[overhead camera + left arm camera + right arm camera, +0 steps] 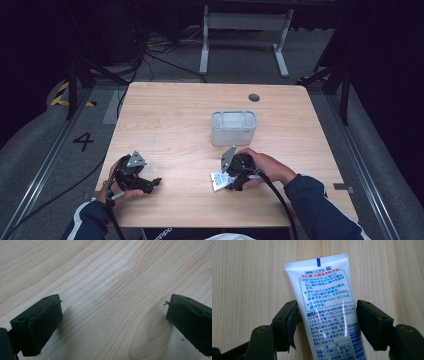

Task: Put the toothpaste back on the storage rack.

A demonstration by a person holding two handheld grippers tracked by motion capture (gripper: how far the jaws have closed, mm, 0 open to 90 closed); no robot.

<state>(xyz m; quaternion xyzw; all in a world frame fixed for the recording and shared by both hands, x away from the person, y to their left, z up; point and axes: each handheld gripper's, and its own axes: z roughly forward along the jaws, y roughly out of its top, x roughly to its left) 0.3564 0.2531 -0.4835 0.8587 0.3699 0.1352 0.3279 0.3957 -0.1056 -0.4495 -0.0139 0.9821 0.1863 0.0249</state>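
Observation:
A white toothpaste tube (324, 300) with blue and red print lies flat on the wooden table (175, 115), its crimped end pointing away in the right gripper view. My right gripper (327, 308) straddles it, and both black pads touch the tube's edges. In the high view the tube (218, 180) pokes out to the left of the right gripper (229, 180), near the table's front. My left gripper (154, 183) rests low at the front left, held in a hand. Its jaws stand wide apart over bare wood, with nothing between them (113, 306).
A translucent grey plastic container (233, 127) stands just behind the right hand, at the table's middle. A small dark round disc (254, 97) sits near the far edge. Cables trail from both grippers toward the person.

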